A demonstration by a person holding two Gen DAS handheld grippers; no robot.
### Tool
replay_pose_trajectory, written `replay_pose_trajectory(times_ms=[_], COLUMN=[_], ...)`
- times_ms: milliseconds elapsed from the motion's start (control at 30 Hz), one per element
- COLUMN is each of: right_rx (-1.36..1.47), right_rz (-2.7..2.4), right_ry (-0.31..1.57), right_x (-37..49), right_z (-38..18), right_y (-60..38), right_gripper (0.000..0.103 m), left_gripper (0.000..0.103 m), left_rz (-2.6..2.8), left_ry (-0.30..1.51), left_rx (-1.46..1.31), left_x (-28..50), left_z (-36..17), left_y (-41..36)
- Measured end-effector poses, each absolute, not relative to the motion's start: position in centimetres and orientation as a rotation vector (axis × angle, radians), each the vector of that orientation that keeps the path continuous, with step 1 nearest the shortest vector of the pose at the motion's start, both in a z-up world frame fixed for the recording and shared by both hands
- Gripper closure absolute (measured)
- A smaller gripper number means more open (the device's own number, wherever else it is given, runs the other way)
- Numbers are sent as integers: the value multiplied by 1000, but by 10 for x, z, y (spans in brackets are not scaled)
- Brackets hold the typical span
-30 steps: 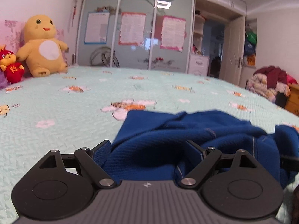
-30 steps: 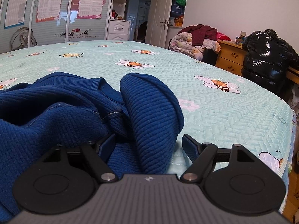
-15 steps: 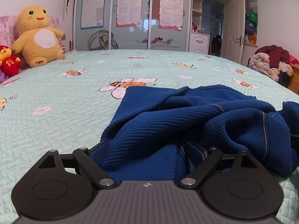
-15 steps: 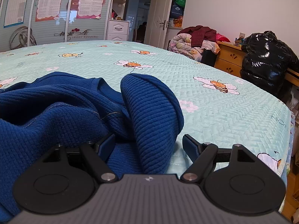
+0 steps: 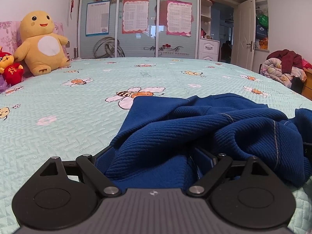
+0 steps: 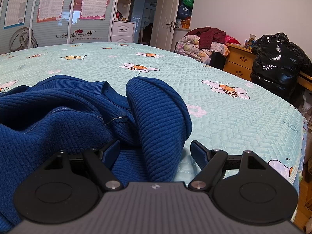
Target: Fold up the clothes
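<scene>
A crumpled blue ribbed sweater (image 5: 195,128) lies on a pale green bedspread (image 5: 78,117) printed with bees. My left gripper (image 5: 155,156) rests low at its near edge, jaws wide open, with a bunched fold of fabric lying between the fingers. In the right wrist view the same sweater (image 6: 58,113) shows its neckline and a rolled, upright fold. My right gripper (image 6: 155,152) is open around that fold; the left finger (image 6: 111,150) sits against the cloth, and the right finger (image 6: 198,152) stands apart over the bedspread (image 6: 234,117).
A yellow plush toy (image 5: 42,42) and a red one (image 5: 9,68) sit at the bed's far left. Beyond the bed stands a wardrobe (image 5: 136,19). To the right are a clothes pile (image 6: 202,42), a wooden dresser (image 6: 239,62) and a black puffer jacket (image 6: 276,58). The bed's edge (image 6: 300,136) is near.
The left wrist view has rolled level and tipped slightly, so the sweater now fills more of it. The right gripper and its fold have not moved.
</scene>
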State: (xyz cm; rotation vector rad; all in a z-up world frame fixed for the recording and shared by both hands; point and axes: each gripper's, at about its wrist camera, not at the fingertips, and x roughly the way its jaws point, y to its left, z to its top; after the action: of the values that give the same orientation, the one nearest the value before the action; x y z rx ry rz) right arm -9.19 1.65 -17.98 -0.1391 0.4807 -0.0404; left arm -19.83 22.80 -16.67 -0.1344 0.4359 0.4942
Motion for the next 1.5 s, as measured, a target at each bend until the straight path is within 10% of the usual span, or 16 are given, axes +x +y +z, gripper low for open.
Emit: replay_pose_trajectory(times_ms=[1500], right_rx=[-158], right_rz=[-50], right_ry=[477], right_x=[-89], right_z=[-180], right_y=[19], right_gripper=[24], left_gripper=[12], left_rz=[475], left_ry=[339], left_rx=[-149], left_x=[-206], left_z=[-158], left_y=[225])
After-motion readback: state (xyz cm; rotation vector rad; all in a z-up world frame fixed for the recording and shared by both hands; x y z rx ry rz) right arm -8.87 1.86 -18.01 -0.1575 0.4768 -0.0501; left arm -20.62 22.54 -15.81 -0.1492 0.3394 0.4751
